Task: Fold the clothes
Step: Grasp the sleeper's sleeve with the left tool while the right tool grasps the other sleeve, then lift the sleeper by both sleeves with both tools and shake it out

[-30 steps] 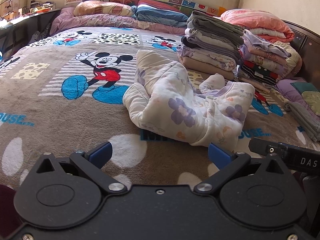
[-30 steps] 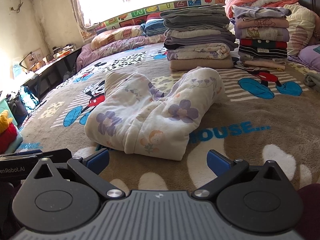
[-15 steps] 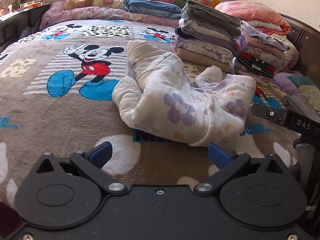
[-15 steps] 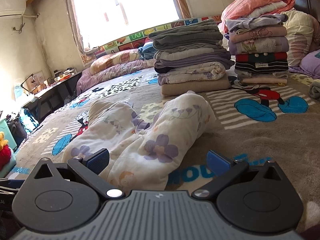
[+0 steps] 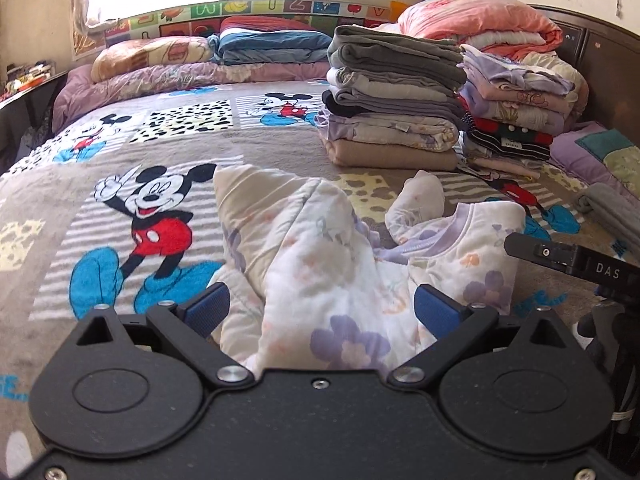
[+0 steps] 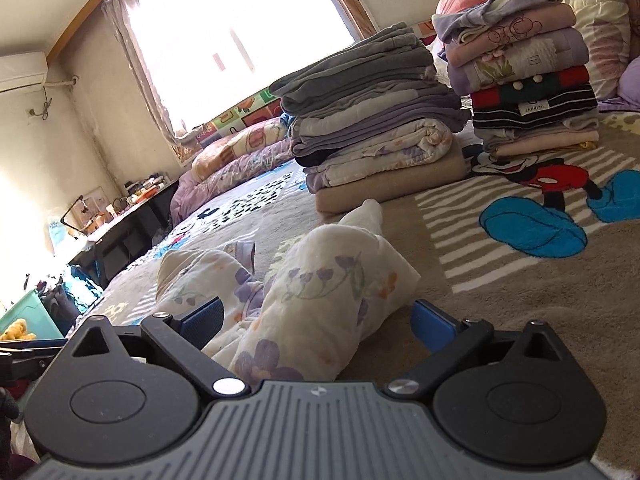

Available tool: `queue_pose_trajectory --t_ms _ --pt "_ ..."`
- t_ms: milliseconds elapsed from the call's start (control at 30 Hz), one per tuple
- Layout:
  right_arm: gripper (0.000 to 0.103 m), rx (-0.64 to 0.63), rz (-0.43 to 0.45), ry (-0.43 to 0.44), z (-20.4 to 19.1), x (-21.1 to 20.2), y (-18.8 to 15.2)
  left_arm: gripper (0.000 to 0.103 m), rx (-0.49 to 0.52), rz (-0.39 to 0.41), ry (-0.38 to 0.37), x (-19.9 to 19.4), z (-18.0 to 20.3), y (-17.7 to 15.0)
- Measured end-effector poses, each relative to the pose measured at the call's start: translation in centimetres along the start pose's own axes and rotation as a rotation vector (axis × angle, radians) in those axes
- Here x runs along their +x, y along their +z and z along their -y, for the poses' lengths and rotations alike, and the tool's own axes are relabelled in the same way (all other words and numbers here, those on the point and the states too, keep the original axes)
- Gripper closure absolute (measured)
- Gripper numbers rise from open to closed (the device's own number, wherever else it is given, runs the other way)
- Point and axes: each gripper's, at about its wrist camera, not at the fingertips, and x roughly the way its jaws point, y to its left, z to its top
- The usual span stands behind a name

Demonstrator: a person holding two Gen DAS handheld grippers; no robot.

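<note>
We see a crumpled floral garment (image 5: 332, 276) lying on the bed, on a brown cartoon-mouse blanket (image 5: 120, 184). Our left hand-held gripper (image 5: 322, 310) sits low at the garment's near edge with its blue pads spread wide apart, cloth bulging up between them but not pinched. Our right hand-held gripper (image 6: 316, 318) is likewise spread apart, its pads on either side of a puffy part of the garment (image 6: 320, 300). In the left view the right tool's black body (image 5: 572, 264) shows just beyond the garment's right side. Behind, two stacks of folded clothes (image 5: 392, 108) stand near the pillows (image 5: 152, 56).
</note>
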Motion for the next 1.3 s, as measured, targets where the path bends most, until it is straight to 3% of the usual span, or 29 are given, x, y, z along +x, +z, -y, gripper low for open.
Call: queue_pose_trajectory --t_ms 133,433,567,633,700,800,867,967,1300 --pt "0.016 0.017 0.03 0.007 0.6 0.4 0.3 0.009 0.063 -0.027 0.025 3.2 0.3 2.3" --pt "0.016 0.028 -0.024 -0.04 1.6 3.4 0.1 0.018 0.158 -0.131 0.052 9.7 0.8 5.1" --pt "0.017 0.069 -0.055 -0.021 2.1 4.8 -0.3 0.025 0.159 -0.203 0.058 12.5 0.2 5.5" --pt "0.026 0.123 -0.062 0.01 2.7 5.0 -0.5 0.03 0.151 -0.236 0.057 13.7 0.0 5.5" --pt "0.034 0.146 -0.065 0.031 3.0 5.1 -0.7 0.041 0.136 -0.261 0.057 14.6 -0.4 5.2" --pt "0.047 0.151 -0.067 0.047 3.1 5.2 -0.9 0.072 0.088 -0.276 0.033 15.0 -1.0 4.7" --pt "0.051 0.144 -0.063 0.057 3.0 5.2 -0.9 0.082 0.061 -0.265 0.011 14.6 -1.2 4.3" --pt "0.057 0.12 -0.052 0.063 2.5 5.1 -0.9 0.087 0.036 -0.203 0.005 12.8 -1.4 4.0" --pt "0.066 0.013 0.028 0.12 -0.1 3.0 -0.7 0.088 -0.193 0.074 -0.081 1.3 -4.9 2.3"
